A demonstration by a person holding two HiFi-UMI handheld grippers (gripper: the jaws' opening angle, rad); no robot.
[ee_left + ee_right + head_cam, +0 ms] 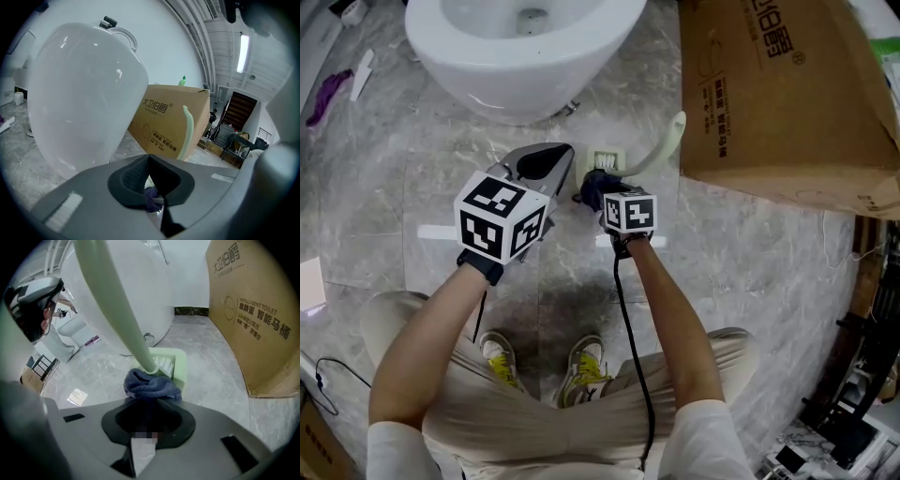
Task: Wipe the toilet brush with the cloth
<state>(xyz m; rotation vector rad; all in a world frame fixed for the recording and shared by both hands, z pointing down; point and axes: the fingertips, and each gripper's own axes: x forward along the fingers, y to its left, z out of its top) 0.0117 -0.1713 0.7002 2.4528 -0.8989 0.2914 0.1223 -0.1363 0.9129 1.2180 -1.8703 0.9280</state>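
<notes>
The toilet brush has a pale green handle that leans up to the right out of its green holder on the floor. In the right gripper view the handle rises from the holder. My right gripper is shut on a dark blue cloth, which is pressed against the foot of the handle. In the head view the cloth sits just left of the holder. My left gripper hangs just left of the cloth, jaws together, holding nothing. The left gripper view shows the handle ahead.
A white toilet bowl stands just beyond the brush. A large cardboard box fills the right side. The person's shoes and a black cable are below the grippers. A purple scrap lies at the far left.
</notes>
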